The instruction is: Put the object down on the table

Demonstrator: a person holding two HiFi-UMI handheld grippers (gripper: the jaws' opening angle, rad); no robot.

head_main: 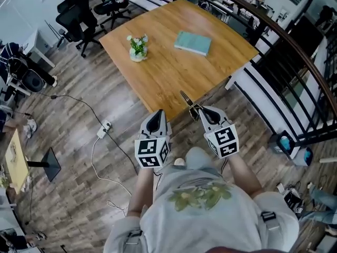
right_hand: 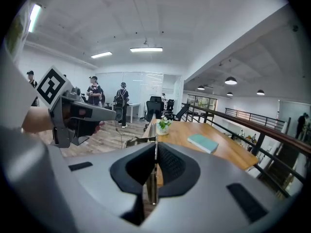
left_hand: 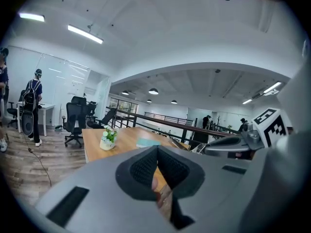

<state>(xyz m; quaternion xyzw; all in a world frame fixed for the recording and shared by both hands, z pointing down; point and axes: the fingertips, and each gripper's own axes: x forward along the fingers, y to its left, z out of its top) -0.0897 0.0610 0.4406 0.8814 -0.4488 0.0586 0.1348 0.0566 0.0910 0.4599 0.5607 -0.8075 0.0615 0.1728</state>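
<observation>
Sticking out of the right tool (head_main: 201, 111) is a thin metal object (right_hand: 151, 187), a flat, narrow strip with a dull brass-and-steel sheen. It stands on edge between the 2 pads, which are pressed together on it. In the right gripper view its far end bends off to the left past the tips; what kind of thing it is I cannot tell. In the head view it pokes forward and up-left from the tool, held in the air over the near edge of the wooden surface (head_main: 174, 75), not resting on it.

The left tool (head_main: 157, 115) is just beside the right one, its pads meeting at the tips with nothing between them.

Farther out on the surface lie a teal book (head_main: 192, 42), flat, and a small flowering plant (head_main: 138, 46) in a white pot, well apart from each other. Plank flooring (head_main: 79, 120) surrounds the surface, with a white cable (head_main: 100, 157) trailing across it. Black office chairs (head_main: 79, 17) stand beyond the far left corner, and a dark railing (head_main: 287, 41) curves along the right.
</observation>
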